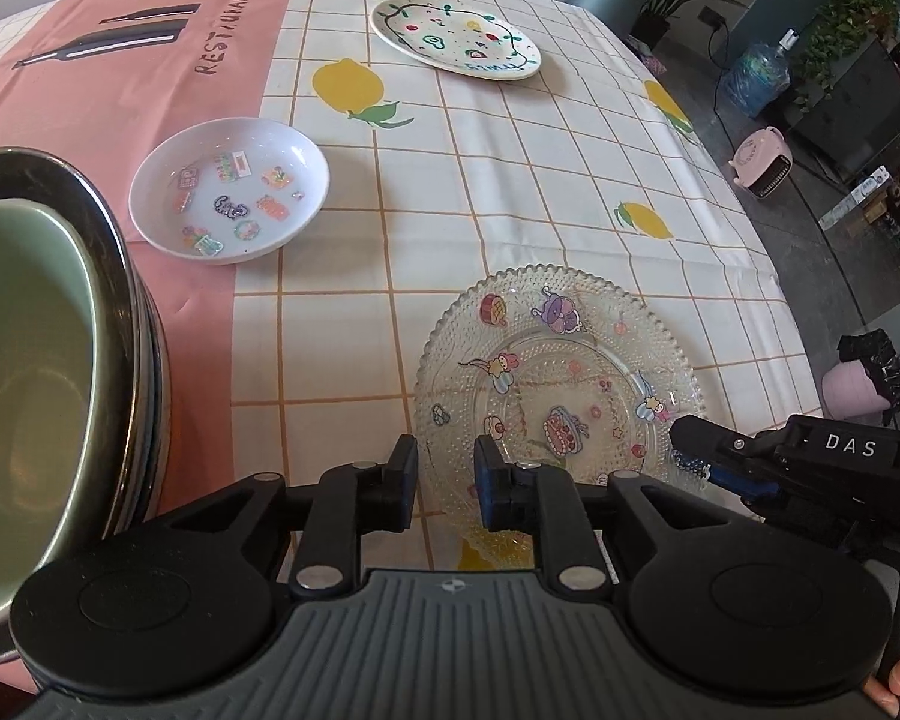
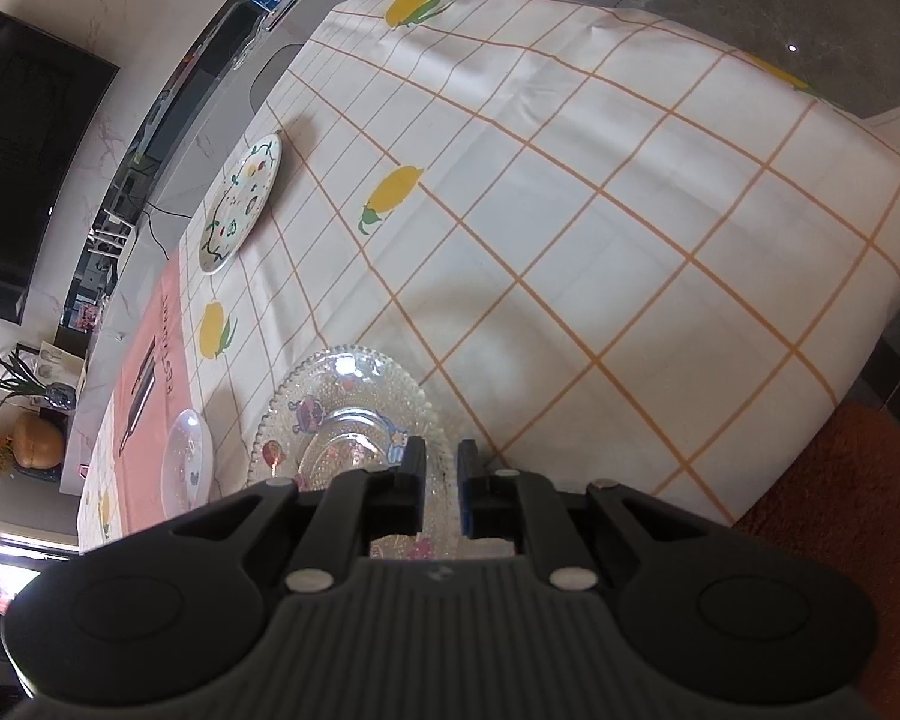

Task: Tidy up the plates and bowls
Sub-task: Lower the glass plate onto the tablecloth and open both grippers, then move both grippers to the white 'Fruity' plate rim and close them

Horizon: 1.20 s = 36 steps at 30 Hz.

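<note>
Step in hand, as judged: the clear glass plate [image 1: 561, 378] is being taken up for stacking. The plate is being approached from two sides, lying flat on the counter [image 1: 570, 180] just ahead of both sets of jaws.

Right gripper [image 2: 441, 483]: the jaws are being closed around the plate's beaded rim; the rim is seen passing between them, with only a narrow gap left. Actual pinching cannot be confirmed, so the grip is being read as nearly closed, not yet firm.

Left gripper [image 1: 447, 480]: the jaws are being held partly apart, nothing clamped. The plate's near edge is lying just ahead of them, more toward the right-hand jaw.

Materials noted:
- Glass plate: transparent, round, pebbled all over, scalloped bead edge, cartoon stickers. Likely slippery and brittle.
- Stack [image 1: 60, 372] to the left of the left jaws: a pale green bowl being held inside dark-rimmed, glossy dishes.
- White shallow bowl [image 1: 229, 189], stickered, smooth, ahead and left.
- White painted plate [image 1: 455, 37], glazed, well ahead.
- Checked tablecloth with lemon print, soft, slightly creased.

Next move, as judged: a firm pinch on the rim is called for, then a level lift toward the stack.
</note>
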Tool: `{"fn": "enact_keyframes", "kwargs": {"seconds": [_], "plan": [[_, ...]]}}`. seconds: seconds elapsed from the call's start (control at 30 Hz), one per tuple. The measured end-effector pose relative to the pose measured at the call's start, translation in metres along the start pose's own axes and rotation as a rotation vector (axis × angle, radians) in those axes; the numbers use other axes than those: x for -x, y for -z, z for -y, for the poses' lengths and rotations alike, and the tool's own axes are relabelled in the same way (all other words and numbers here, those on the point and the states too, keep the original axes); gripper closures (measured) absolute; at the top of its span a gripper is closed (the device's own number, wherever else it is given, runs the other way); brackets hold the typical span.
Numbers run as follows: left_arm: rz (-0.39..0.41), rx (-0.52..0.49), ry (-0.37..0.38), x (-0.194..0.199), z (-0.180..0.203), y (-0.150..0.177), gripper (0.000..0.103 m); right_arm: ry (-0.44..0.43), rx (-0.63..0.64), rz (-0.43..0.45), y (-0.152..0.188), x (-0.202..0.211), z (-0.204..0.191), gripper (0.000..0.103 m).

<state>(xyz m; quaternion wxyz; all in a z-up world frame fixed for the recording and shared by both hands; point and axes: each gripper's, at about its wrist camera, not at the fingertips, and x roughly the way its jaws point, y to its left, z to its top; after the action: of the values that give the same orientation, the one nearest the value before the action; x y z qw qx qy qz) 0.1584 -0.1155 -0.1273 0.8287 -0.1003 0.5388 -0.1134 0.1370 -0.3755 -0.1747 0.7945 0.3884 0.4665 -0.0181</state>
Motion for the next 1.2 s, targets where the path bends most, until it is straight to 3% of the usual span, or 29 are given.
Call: {"fn": "enact_keyframes", "kwargs": {"seconds": [0.17, 0.23, 0.3, 0.4, 0.47, 0.77, 1.2], "plan": [[-0.007, 0.002, 0.006, 0.004, -0.001, -0.003, 0.077, 0.017, 0.024, 0.005, 0.0, 0.001, -0.004, 0.089], [0.008, -0.001, 0.013, 0.011, -0.001, -0.005, 0.064, 0.025, 0.036, 0.019, 0.0, 0.005, -0.006, 0.083], [0.034, -0.007, 0.019, 0.019, 0.001, -0.008, 0.056, 0.028, 0.046, 0.036, -0.001, 0.01, -0.008, 0.067], [0.067, -0.018, 0.023, 0.031, 0.004, -0.014, 0.052, 0.024, 0.059, 0.054, -0.003, 0.018, -0.011, 0.063], [0.077, -0.008, 0.041, 0.038, 0.004, -0.019, 0.052, 0.021, 0.061, 0.06, -0.006, 0.022, -0.014, 0.055], [0.119, -0.013, 0.057, 0.062, 0.001, -0.05, 0.046, -0.006, 0.077, 0.037, -0.015, 0.019, -0.031, 0.05], [0.114, -0.019, 0.033, 0.053, -0.002, -0.107, 0.046, -0.061, 0.087, 0.02, -0.045, -0.011, -0.063, 0.049]]}}
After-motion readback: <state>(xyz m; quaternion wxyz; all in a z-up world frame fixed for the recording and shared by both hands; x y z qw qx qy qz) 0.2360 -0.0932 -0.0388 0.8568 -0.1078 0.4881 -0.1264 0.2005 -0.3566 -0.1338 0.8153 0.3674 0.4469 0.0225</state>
